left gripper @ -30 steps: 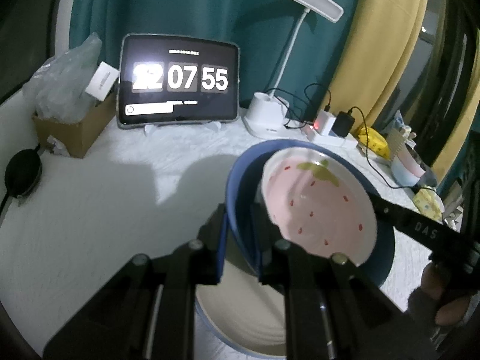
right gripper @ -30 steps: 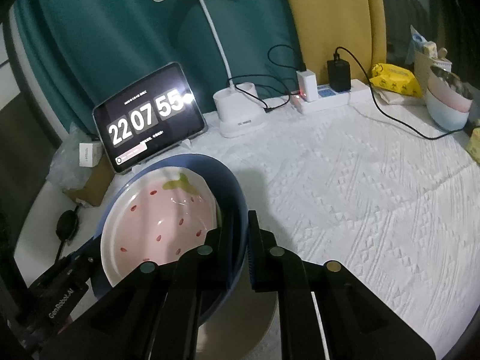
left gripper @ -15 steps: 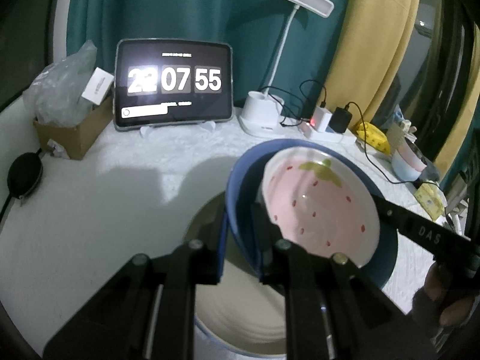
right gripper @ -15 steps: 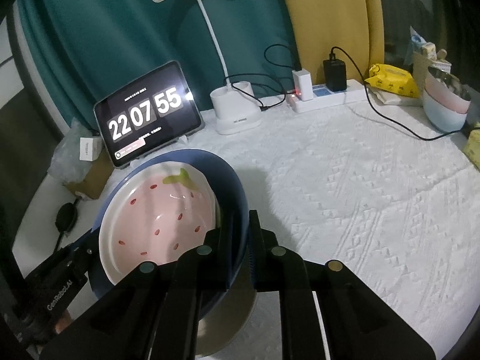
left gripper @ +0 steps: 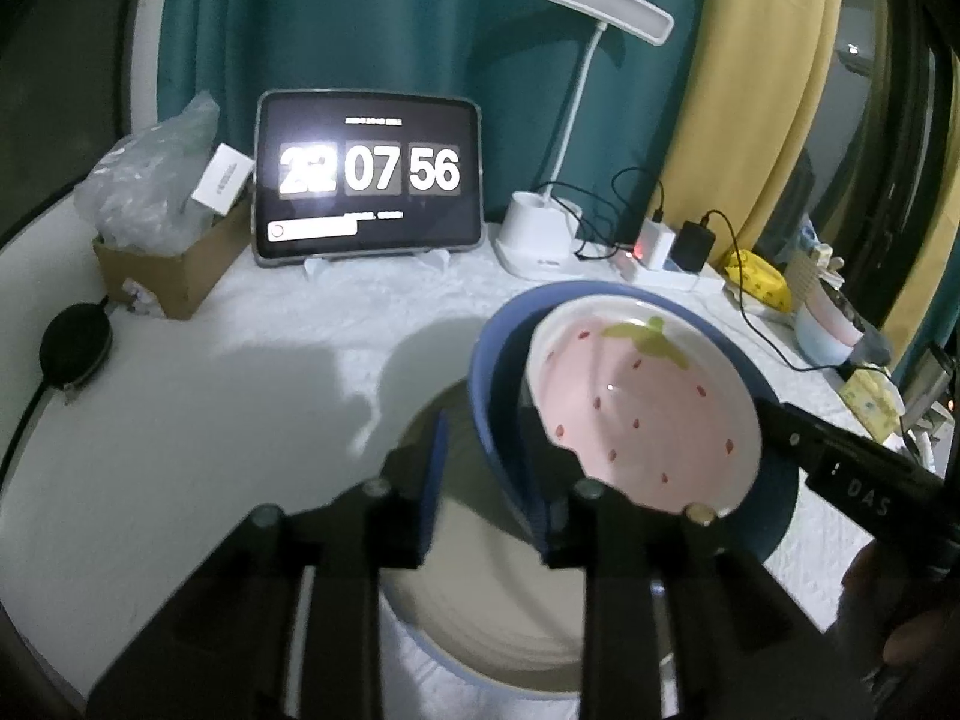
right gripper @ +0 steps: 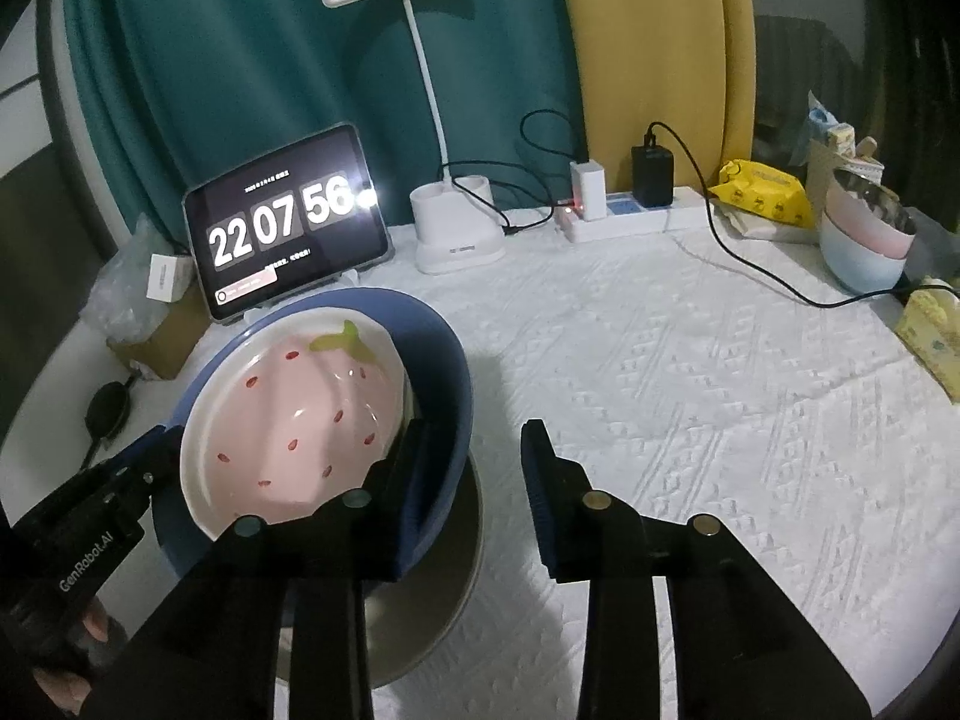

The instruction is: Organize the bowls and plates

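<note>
A blue bowl with a pink strawberry bowl nested inside sits on a cream plate. My left gripper straddles the blue bowl's left rim; its jaws are opening, and the outer pad stands off the wall. In the right wrist view the same blue bowl, strawberry bowl and plate show at lower left. My right gripper straddles the right rim, jaws opening, outer finger well apart from the bowl.
A tablet clock, a lamp base and a power strip with cables line the back. A cardboard box stands back left. Stacked bowls and a yellow packet are at the right.
Both grippers' jaws have spread off the blue bowl's rim, which they pinched before. The bowl stack has barely moved and rests on the plate.
</note>
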The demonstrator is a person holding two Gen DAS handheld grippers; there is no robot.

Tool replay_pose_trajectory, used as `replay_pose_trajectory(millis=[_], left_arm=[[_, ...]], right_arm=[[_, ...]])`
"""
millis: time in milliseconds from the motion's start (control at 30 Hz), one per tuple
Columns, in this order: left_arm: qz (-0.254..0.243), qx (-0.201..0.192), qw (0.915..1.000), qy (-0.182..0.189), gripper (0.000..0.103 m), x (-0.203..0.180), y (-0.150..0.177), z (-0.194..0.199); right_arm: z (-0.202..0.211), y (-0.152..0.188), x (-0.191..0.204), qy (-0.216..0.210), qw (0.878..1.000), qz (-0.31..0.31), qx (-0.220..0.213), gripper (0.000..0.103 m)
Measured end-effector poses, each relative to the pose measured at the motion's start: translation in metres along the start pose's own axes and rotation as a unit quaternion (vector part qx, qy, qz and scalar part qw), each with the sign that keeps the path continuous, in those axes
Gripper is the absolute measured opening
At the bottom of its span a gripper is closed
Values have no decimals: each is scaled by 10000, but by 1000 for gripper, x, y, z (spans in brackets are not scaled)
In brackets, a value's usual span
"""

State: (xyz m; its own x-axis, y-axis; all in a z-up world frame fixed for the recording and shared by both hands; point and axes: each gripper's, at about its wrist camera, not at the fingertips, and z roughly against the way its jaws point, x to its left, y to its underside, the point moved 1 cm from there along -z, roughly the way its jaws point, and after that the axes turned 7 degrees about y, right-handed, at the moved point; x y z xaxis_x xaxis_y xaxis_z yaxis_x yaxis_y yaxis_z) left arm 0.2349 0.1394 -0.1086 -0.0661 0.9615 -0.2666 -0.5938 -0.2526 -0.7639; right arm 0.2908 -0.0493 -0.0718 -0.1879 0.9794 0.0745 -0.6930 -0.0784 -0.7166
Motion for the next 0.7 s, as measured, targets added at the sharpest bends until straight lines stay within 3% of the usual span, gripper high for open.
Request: replay_pose_trajectory(millis=[200, 267, 700], left_arm=[[-14, -38, 10000, 1, 34, -2, 6, 9], [3, -70, 10000, -23, 44, -2, 8, 13], [-117, -295, 9994, 123, 45, -15, 20, 43]], right_arm=[[8, 4, -1, 21, 10000, -5, -81, 35], [12, 6, -1, 36, 9999, 0, -107, 35], [37, 17, -1, 129, 9995, 23, -303, 36]])
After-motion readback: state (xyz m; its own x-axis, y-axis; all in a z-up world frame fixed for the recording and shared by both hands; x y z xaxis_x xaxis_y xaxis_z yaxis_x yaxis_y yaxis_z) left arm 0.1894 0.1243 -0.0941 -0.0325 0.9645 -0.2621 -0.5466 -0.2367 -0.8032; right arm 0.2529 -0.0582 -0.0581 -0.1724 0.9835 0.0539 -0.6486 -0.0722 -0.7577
